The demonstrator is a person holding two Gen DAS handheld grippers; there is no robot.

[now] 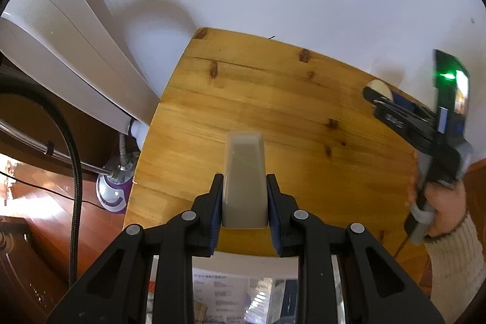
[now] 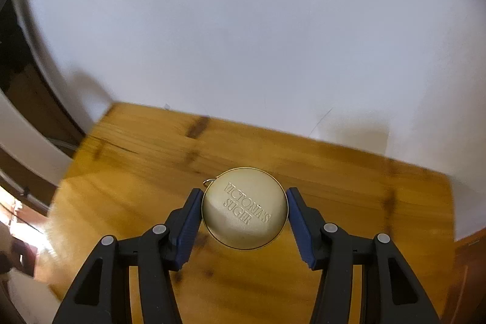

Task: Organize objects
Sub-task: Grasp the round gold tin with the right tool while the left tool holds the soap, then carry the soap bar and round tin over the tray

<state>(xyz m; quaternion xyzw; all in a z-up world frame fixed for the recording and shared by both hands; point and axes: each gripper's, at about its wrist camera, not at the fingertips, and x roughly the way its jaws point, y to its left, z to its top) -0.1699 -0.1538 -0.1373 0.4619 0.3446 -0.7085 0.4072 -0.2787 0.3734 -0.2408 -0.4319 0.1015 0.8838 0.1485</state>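
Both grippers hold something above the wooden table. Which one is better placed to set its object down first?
Probably the left gripper: its beige block hangs over open wooden table, steady. The right gripper's view is motion-blurred, holding the round tin.

The round cream case (image 2: 244, 208) bears the embossed words "VICTORIA'S SUGER".
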